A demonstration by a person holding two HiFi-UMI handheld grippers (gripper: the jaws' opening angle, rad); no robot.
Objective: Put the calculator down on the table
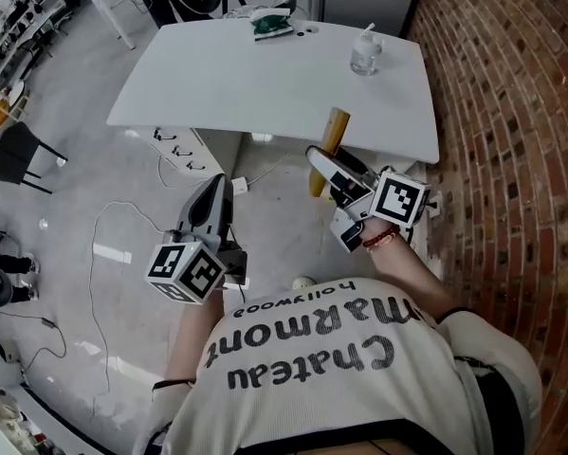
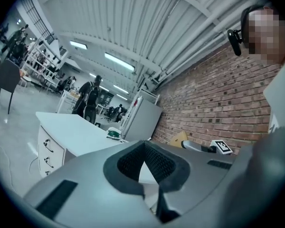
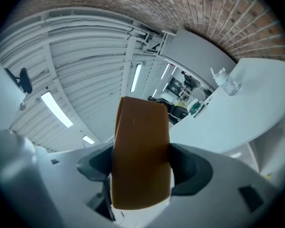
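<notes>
The only writing you can read is on your shirt (image 1: 312,344): "Chateau Marmont" in large dark letters with "Hollywood" smaller beside it, upside down in the head view. The cubes on both grippers carry black-and-white square markers, and no label or key shows on the calculator (image 3: 141,156), which presents only a plain orange-brown face. Your right gripper (image 3: 142,167) is clamped on that calculator: the dark pads (image 3: 97,163) press its two long sides and it stands out past the fingertips, filling the gap between them. In the head view the calculator (image 1: 333,145) hangs in the air at the near edge of the white table (image 1: 265,83), toward its right end, close to the brick wall (image 1: 511,112), and does not rest on the tabletop. Your left gripper (image 1: 215,183) is off to the left, well apart from it, with its fingers closed tip to tip on nothing (image 2: 144,148). On the far side of the table stand a clear bottle (image 1: 365,55) and a green item (image 1: 271,28).
</notes>
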